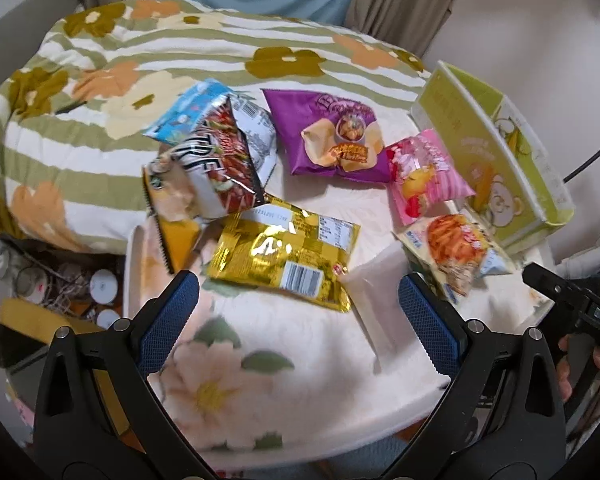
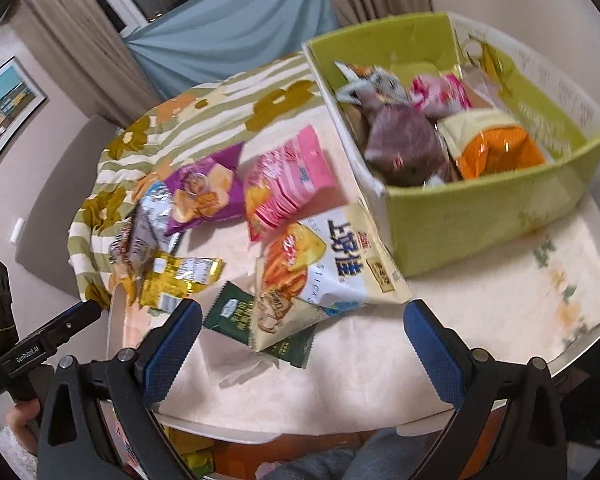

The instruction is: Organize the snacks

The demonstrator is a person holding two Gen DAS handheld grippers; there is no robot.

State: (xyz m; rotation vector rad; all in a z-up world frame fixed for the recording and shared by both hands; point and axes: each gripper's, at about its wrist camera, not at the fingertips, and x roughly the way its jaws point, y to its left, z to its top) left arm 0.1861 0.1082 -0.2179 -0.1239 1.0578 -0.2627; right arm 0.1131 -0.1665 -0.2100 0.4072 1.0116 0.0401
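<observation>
Several snack bags lie on the round table. In the left wrist view: a gold bag (image 1: 286, 258), a purple chips bag (image 1: 332, 138), a pink bag (image 1: 424, 174), a cream sticks bag (image 1: 458, 254) and a black-and-red bag (image 1: 220, 168). My left gripper (image 1: 298, 312) is open and empty, just short of the gold bag. In the right wrist view my right gripper (image 2: 302, 342) is open and empty, just short of the cream sticks bag (image 2: 320, 268), which lies on a dark green packet (image 2: 240, 312). The green box (image 2: 492, 204) holds several snacks.
A green-striped floral quilt (image 1: 100, 92) is heaped on the table's far left. The green box (image 1: 496, 152) stands at the right edge. Clutter lies on the floor (image 1: 60, 284) at the left. The other gripper (image 2: 32, 352) shows at the right wrist view's left edge.
</observation>
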